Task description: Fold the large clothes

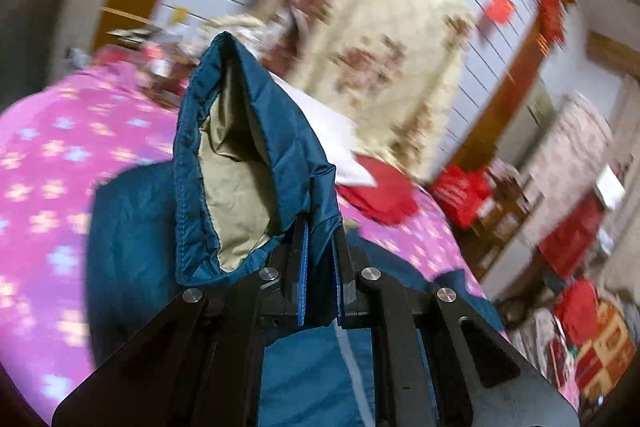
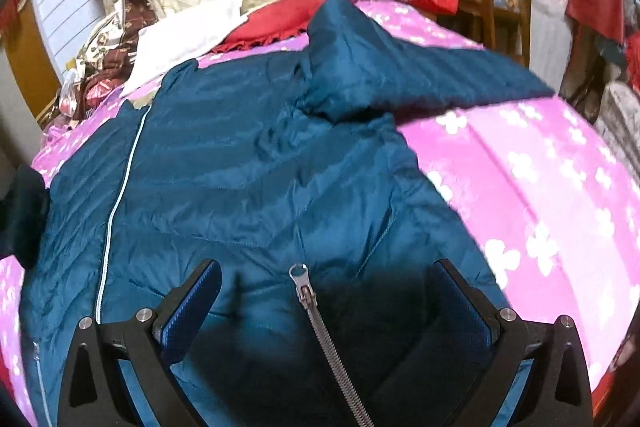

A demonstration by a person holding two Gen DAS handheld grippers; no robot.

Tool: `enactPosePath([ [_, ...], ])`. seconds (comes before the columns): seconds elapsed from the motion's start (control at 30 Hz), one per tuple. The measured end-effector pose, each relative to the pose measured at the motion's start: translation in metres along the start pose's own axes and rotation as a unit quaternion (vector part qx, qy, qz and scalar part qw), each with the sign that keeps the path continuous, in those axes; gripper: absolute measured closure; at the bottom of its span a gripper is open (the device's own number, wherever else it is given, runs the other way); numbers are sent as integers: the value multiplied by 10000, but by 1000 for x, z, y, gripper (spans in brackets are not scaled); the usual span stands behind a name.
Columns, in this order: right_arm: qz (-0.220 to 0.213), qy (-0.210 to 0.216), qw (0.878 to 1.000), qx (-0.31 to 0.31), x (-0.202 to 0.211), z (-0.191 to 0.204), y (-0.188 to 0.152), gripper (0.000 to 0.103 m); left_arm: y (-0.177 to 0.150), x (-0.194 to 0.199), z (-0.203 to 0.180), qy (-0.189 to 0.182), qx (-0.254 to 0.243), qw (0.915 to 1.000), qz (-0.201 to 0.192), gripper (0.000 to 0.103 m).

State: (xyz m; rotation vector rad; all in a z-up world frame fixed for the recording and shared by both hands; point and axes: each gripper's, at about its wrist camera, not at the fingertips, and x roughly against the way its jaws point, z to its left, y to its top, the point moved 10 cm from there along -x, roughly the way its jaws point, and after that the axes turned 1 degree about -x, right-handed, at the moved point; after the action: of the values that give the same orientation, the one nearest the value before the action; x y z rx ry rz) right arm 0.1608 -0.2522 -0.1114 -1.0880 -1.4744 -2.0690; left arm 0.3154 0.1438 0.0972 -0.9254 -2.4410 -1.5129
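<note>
The left gripper (image 1: 320,255) is pinched narrow on a fold of the teal jacket (image 2: 256,163), lifting a sleeve cuff (image 1: 236,163) with tan lining above the bed. The jacket lies spread across the pink flowered bedspread (image 2: 532,171), its sleeve reaching toward the bed's far right edge. The right gripper (image 2: 328,287) hangs wide apart over the silver zipper (image 2: 316,311), gripping nothing.

Spread right claw (image 2: 328,291) over teal jacket (image 2: 248,163)
</note>
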Motion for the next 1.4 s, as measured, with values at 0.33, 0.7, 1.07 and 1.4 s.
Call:
enactPosePath([
  [0.33, 43, -492, 9987, -122, -3, -17, -6, 0, -114, -155, -110, -690, -308, 9884, 1318, 95],
  [0.7, 177, -806, 9965, 87, -15, -20, -8, 0, -160, -186, -193, -1756, -424, 9683, 1724, 97],
  [1.07, 108, -516, 9984, -204, -13, -24, 0, 0, -153, -159, -137, -744, -787, 9807, 1631, 81],
  [1.4, -240, 1504, 9864, 624, 9, 41, 85, 0, -120, -51, 77, 2067, -164, 9751, 789, 53],
])
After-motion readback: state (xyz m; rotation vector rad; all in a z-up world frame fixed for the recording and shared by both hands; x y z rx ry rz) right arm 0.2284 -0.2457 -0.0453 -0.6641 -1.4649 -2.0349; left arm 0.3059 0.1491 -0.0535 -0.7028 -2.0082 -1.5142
